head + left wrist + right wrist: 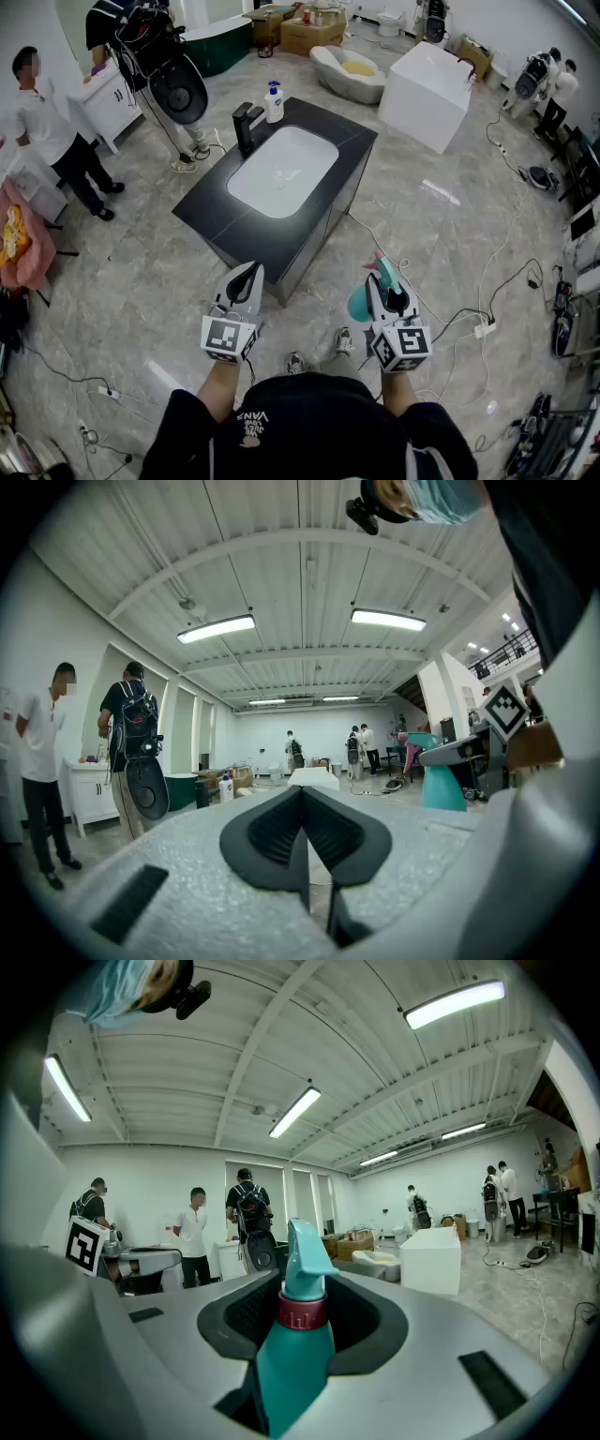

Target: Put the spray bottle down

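A teal spray bottle (361,302) with a red collar stands upright between the jaws of my right gripper (379,292), which is shut on it, held level over the floor. In the right gripper view the spray bottle (292,1358) fills the gap of the right gripper (302,1321), its nozzle rising above the pads. My left gripper (247,278) hangs beside it at the same height, shut with nothing in it; the pads of the left gripper (306,829) meet edge to edge. Ahead stands a black counter (211,202) with a white sink basin.
A black faucet (246,126) and a white soap bottle (274,101) stand at the counter's far end. Beyond are a white tub (347,73), a white block (427,84) and cardboard boxes (309,34). Cables and a power strip (483,328) lie on the floor at right. People stand at left.
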`<state>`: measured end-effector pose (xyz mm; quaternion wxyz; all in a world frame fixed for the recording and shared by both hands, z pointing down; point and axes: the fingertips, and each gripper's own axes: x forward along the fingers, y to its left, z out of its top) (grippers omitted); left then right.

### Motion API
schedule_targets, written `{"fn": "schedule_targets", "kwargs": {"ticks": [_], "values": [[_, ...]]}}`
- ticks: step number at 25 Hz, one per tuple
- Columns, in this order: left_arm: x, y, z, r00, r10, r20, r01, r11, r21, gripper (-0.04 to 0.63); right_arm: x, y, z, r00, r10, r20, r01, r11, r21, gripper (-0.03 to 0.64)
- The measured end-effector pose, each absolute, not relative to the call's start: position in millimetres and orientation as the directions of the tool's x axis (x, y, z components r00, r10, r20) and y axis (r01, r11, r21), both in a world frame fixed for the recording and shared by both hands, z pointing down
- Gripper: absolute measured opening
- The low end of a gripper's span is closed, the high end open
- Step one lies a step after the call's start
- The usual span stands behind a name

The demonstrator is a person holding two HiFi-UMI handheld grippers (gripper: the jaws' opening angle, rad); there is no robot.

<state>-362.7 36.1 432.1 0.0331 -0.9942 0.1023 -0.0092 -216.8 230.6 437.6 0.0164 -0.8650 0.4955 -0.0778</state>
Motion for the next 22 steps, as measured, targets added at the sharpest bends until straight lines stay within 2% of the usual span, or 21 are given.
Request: {"fn": "schedule_targets", "kwargs": {"ticks": [12,22], "values": [[-332.8,45.9,435.9,0.981,-0.194,0.028,-0.191,-0.977,-0.096,0.018,-189.7,222.3,443.0,0.475,-0.872,0.117,-0.868,-0.486,-0.097,0.147],[-295.8,53.5,436.3,0.973,-0.229,0.037,-0.225,-0.97,-0.09,0.018,-149.0,224.4,439.9,0.455,-0.883,0.113,-0.88,-0.466,-0.095,0.149]]}}
